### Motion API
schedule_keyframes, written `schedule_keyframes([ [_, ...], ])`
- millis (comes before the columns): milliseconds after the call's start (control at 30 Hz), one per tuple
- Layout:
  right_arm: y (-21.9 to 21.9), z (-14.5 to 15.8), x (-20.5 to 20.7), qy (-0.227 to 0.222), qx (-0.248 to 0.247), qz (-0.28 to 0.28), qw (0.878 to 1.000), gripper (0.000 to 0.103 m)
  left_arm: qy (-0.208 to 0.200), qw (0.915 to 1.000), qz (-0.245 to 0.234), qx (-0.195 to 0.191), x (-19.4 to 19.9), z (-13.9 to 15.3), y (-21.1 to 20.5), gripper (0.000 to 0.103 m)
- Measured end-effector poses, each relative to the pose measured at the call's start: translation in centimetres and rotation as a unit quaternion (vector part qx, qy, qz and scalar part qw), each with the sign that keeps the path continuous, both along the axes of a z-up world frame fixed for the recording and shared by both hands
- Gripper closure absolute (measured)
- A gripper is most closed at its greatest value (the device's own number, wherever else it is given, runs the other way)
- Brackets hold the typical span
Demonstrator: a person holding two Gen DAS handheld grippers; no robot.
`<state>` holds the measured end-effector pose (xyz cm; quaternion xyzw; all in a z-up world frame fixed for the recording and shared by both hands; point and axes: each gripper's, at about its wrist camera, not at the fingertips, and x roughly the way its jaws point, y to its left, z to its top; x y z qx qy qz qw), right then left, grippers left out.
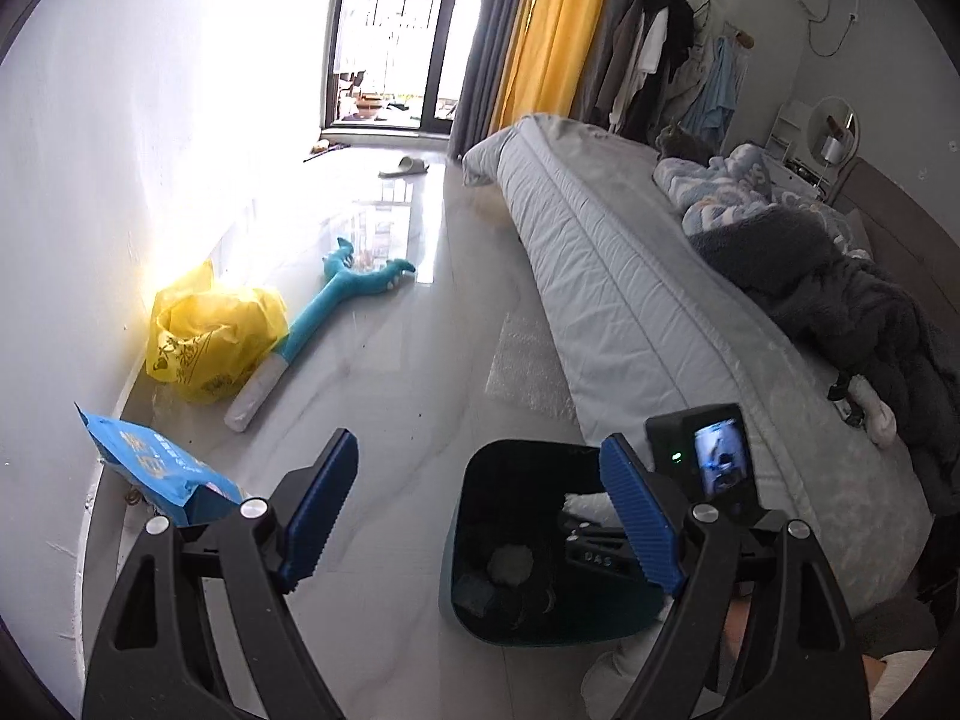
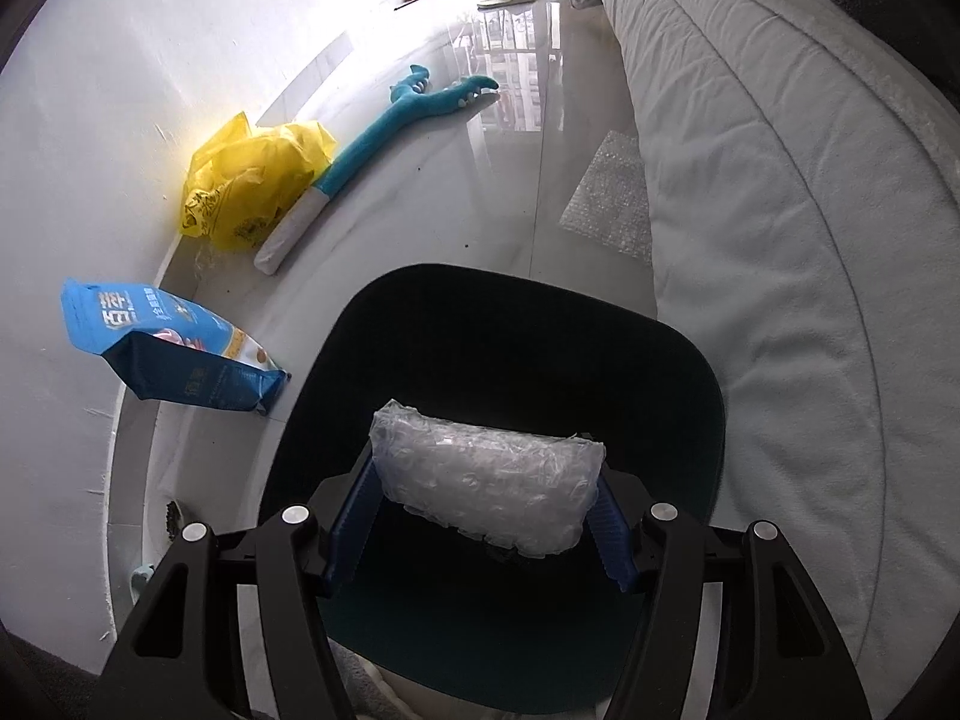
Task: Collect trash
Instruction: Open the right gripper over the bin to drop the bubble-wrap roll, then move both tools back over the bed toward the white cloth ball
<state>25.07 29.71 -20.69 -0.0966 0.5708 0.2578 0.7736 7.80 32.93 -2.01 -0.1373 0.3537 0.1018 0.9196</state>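
A dark bin (image 2: 510,324) stands on the floor beside the bed. My right gripper (image 2: 486,468) is shut on a wad of clear bubble wrap (image 2: 486,480) and holds it over the bin's mouth, pointing steeply down. In the left wrist view the bin (image 1: 465,516) shows some crumpled trash (image 1: 510,564) at its bottom. My left gripper (image 1: 477,444) is open above the bin's near side, with nothing between its blue pads. On the floor lie a blue snack bag (image 2: 174,348), a yellow plastic bag (image 2: 252,192) and a flat bubble wrap sheet (image 2: 612,198).
The bed (image 1: 630,300) runs along the right with blankets and a cat (image 1: 678,144) on it. A blue plush toy (image 1: 336,300) lies by the white wall. A slipper (image 1: 405,167) sits near the balcony door. Bare tiled floor lies between wall and bed.
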Motion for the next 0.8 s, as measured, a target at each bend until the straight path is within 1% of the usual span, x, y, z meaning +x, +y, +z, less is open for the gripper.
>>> schedule_keyframes([
  [100, 0.4, -1.0, -0.1, 0.001, -0.02, 0.008, 1.0, 0.039, -0.028, 0.9996, -0.006, 0.003, -0.6, 1.9, -0.5, 0.018],
  [200, 0.6, -1.3, -0.2, 0.002, -0.028, 0.01, 1.0, 0.037, -0.047, 0.9988, -0.014, 0.007, -1.1, 3.2, -1.0, 0.018],
  [267, 0.7, -1.4, -0.2, 0.001, -0.032, 0.009, 0.999, 0.029, -0.055, 0.9982, -0.025, 0.007, -1.4, 3.9, -1.3, 0.018],
  [333, 0.6, -1.4, -0.2, 0.003, -0.031, 0.007, 0.999, 0.022, -0.064, 0.9973, -0.033, 0.015, -1.6, 4.5, -1.8, 0.018],
  [367, 0.5, -1.2, -0.3, 0.002, -0.03, 0.007, 1.0, 0.021, -0.067, 0.9969, -0.036, 0.02, -1.7, 4.9, -2.0, 0.018],
  [433, 0.4, -0.5, -0.4, -0.004, -0.023, 0.009, 1.0, 0.02, -0.072, 0.9962, -0.04, 0.025, -1.8, 5.2, -2.2, 0.018],
  [533, 0.5, 0.7, -0.6, -0.016, -0.009, 0.017, 1.0, 0.015, -0.08, 0.9955, -0.043, 0.028, -1.8, 5.7, -2.5, 0.017],
  [600, 0.4, 1.5, -0.8, -0.022, 0.001, 0.022, 1.0, 0.014, -0.084, 0.995, -0.046, 0.03, -1.8, 5.9, -2.8, 0.017],
  [700, 0.0, 3.1, -1.0, -0.037, 0.014, 0.029, 0.999, 0.011, -0.085, 0.9942, -0.053, 0.04, -1.7, 6.1, -3.5, 0.017],
  [800, -0.9, 4.8, -1.1, -0.056, 0.025, 0.029, 0.998, 0.006, -0.087, 0.9932, -0.061, 0.048, -1.3, 6.4, -4.3, 0.016],
])
